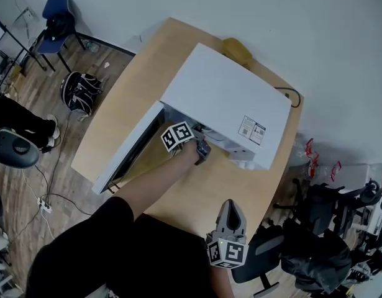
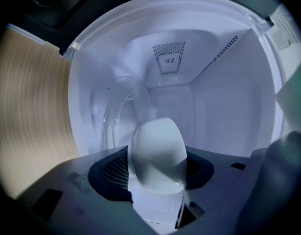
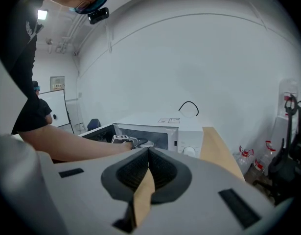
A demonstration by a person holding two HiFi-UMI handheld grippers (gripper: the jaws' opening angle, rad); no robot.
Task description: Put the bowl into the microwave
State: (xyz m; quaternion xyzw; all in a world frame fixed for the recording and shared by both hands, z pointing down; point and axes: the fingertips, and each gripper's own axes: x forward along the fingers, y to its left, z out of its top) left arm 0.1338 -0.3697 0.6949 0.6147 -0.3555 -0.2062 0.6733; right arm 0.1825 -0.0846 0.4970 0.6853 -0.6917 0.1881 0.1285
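Held right gripper (image 3: 149, 153) by near edge of pale wooden table (image 1: 234, 185), jaws together, empty | clamped left gripper (image 1: 202, 149) on translucent white bowl (image 2: 157, 153) | held bowl in mouth of white box-shaped microwave (image 1: 228, 101), door (image 1: 125, 157) open, glass turntable (image 2: 116, 121) beyond

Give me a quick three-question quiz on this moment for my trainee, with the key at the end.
1. True or false: the microwave door is shut.
2. What does the left claw hold? A) a cup B) a bowl C) nothing
3. Fill in: the right claw is ___, with nothing in it.
Key: 1 false; 2 B; 3 shut.
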